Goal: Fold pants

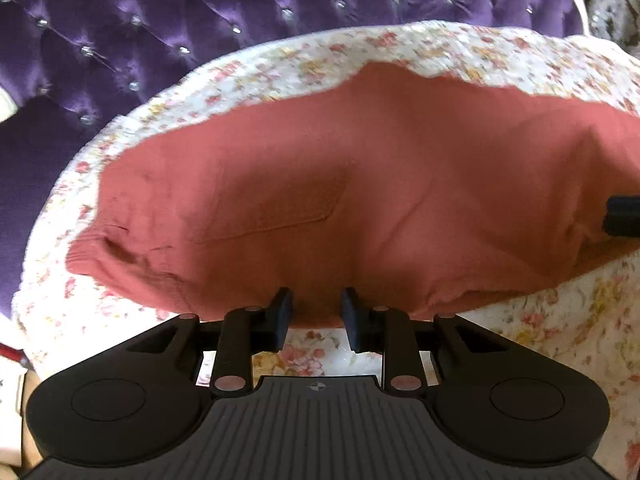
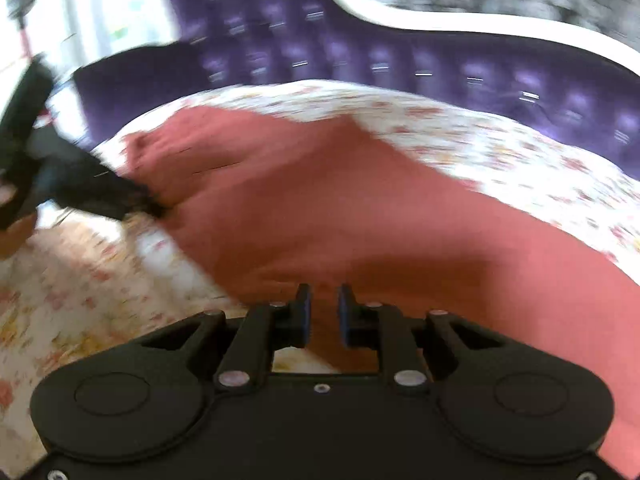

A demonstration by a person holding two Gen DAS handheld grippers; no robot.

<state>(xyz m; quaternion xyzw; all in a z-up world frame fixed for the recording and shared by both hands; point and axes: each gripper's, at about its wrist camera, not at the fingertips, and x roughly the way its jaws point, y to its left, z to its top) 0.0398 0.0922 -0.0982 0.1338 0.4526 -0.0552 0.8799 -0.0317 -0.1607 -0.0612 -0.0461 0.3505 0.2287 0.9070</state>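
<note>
**Pants spread on the bed, both edges about to be taken**

The rust-red pants point(image 1: 360, 168) lie spread over a floral bedspread point(image 1: 540, 340), with a purple tufted headboard point(image 1: 200, 20) behind. A stitched back pocket point(image 1: 280, 200) faces up and the ribbed waistband point(image 1: 112, 256) sits at the left end in the left wrist view, so the garment looks laid out flat or perhaps already doubled leg over leg; the pictures do not settle which.

The left hand-held gripper point(image 1: 316, 312) stands at the near edge of the pants with its jaws partly apart. The cloth edge reaches between the two pads, yet a gap shows on both sides, so it does not seem to be pinching yet.

The right hand-held gripper point(image 2: 324, 312) is at the near edge further along the pants. Its jaws are narrower, with red cloth visible in the slot, but the blur keeps me from saying whether they grip it.

My judgement: the task is in its early part. No crosswise fold is visible; lifting the near edge and carrying it over, then halving the length, remains to do.
</note>
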